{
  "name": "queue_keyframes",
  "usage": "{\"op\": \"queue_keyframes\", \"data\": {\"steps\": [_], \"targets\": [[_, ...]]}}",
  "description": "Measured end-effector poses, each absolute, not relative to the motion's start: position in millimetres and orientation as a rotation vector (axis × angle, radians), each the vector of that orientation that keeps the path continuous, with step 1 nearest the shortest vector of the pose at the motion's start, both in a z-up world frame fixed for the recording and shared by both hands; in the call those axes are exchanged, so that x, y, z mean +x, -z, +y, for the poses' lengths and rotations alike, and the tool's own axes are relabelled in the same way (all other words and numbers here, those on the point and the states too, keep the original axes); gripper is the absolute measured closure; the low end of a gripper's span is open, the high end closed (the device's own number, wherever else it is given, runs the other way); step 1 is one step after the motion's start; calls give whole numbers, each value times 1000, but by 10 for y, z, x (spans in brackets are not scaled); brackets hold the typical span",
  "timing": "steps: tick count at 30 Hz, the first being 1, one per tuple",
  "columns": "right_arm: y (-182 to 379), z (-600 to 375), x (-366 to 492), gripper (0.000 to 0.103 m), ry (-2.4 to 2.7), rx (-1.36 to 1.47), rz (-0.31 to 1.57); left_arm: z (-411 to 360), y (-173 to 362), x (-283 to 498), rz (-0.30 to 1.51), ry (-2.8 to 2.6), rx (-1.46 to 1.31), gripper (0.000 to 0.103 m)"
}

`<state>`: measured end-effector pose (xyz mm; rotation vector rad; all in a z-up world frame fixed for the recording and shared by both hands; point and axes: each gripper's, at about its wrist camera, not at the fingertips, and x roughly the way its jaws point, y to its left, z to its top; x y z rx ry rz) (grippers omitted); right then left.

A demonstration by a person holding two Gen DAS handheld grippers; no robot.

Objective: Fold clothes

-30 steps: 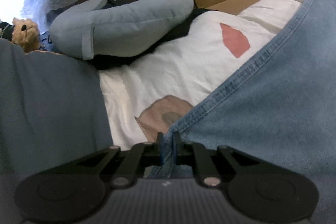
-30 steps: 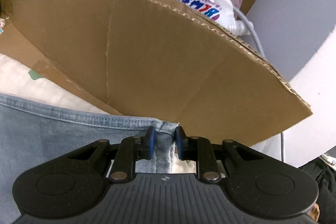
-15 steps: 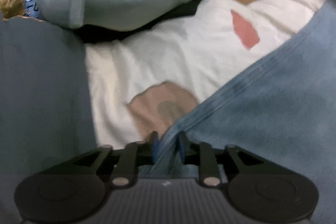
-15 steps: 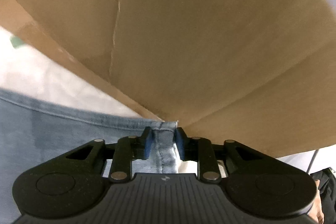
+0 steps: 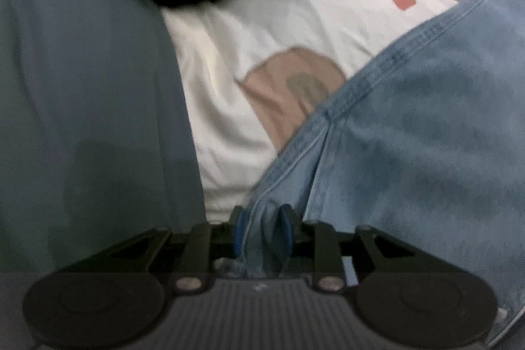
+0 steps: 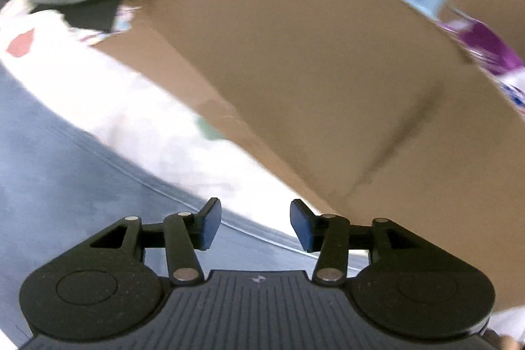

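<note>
Our left tool (image 5: 262, 227) loosely pinches the jeans (image 5: 426, 136) hem at six o'clock; our right tool (image 6: 256, 227) gapes empty above denim. That one-sided grip could slip, letting the bed (image 5: 295, 22) fold skew.

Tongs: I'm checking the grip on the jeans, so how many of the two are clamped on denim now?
1. The left tongs are shut on the jeans hem; the right tongs are open, holding nothing.
</note>
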<state>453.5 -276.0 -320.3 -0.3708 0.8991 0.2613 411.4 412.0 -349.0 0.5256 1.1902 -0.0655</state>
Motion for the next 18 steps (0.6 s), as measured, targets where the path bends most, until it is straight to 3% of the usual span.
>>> {"op": "queue_keyframes", "data": {"steps": [2,6,8,10,12,18], "targets": [[3248,-2626,4597,49,-308,-380,909,4172,3553,4115,1201,58,506,72],[3341,-2363,4665,49,-389,-401,929,4272,3673,4130,1189,19,458,52],[3388,-2234,4658,49,-419,-415,939,4312,3669,4120,1179,29,427,60],[3435,-2105,4652,49,-449,-429,950,4309,3667,4104,1167,38,426,82],[3442,-2073,4641,49,-483,-443,956,4229,3674,4082,1151,34,486,90],[3502,-1894,4711,49,-527,-472,959,4176,3626,4070,1114,-18,542,93]]}}
